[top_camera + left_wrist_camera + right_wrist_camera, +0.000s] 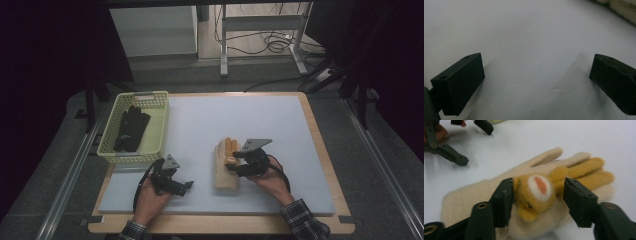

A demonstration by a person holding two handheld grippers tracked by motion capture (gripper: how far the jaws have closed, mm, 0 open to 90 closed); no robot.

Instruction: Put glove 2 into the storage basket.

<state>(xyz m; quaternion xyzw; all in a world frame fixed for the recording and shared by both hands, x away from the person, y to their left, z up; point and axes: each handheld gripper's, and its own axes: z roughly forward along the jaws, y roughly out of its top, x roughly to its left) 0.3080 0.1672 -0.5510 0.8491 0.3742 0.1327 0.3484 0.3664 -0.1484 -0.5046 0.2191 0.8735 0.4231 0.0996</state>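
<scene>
Right gripper (235,166) sits over the cream glove (226,167), which lies flat on the white mat (240,120), a little toward 5 o'clock from mat centre, fingers pointing to 12 o'clock. In the right gripper view its jaws straddle the small orange animal face (537,192) sewn on the glove (484,195): left jaw touches the face's side, right jaw is just beside it with a thin gap. So roughly half open, bracketing the face, not clamped on it. The glove's outer fingers (589,168) are orange-yellow, the rest cream.

Left gripper (186,186) is near the mat's front edge, at about 7 o'clock from centre and at 9 o'clock from the glove, well apart from it. It points to 3 o'clock, toward the glove. In the left gripper view the jaws are spread wide, nothing between them, bare mat (529,50) underneath; a strip of the cream glove (621,6) shows at the top right corner. In the right gripper view the left gripper (474,128) appears at top left with the person's fingers behind it.

Yellow basket (150,97) sits at the mat's 9 o'clock edge, partly overhanging the wooden table (320,145). A pair of black gloves (131,129) lies inside it, lengthwise along 12–6.

Person's left hand (150,197) and right hand (270,179) come in from 6 o'clock; a plaid sleeve (302,220) is on the right arm.
</scene>
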